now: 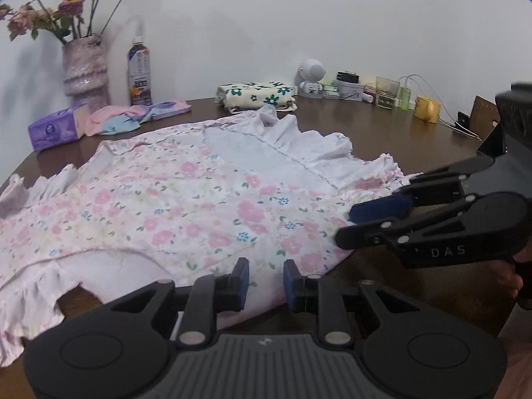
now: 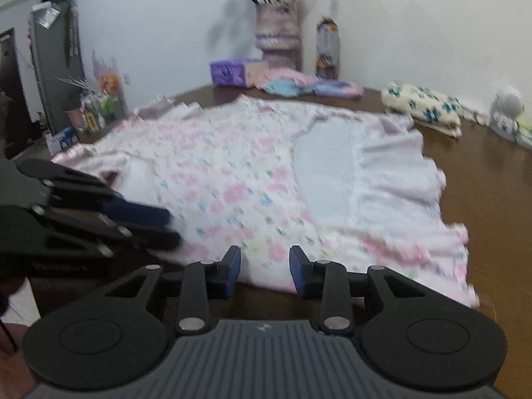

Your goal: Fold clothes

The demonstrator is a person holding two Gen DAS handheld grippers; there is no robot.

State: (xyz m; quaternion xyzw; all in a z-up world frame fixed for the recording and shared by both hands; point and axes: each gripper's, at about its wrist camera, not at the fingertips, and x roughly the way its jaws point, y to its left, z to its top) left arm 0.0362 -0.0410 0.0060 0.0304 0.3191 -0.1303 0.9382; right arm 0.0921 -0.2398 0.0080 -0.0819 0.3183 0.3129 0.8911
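Blue-padded and spread apart, the jaws of the left gripper [image 1: 266, 281] hover over the near hem of the floral dress [image 1: 173, 206], clasping nothing; the right gripper [image 2: 265, 272] hangs likewise unclenched above the same near edge, its pads clear of the cloth; each tool shows from the side in the other's view, the right one's tips reaching onto the dress's edge. Pink-flowered with white ruffles, the dress lies spread flat on the brown wooden table [image 1: 392, 133], one frilled sleeve toward the left gripper; beyond the dress sit a purple tissue pack [image 1: 55, 128] and pastel folded cloths [image 1: 139, 118]; behind those stand a bottle [image 1: 139, 73] and a vase [image 1: 84, 66] of dried roses; farther right of the dress rests a folded cream garment [image 1: 256, 94] with teal flowers, then a small white robot figure [image 1: 311, 78] against the wall.
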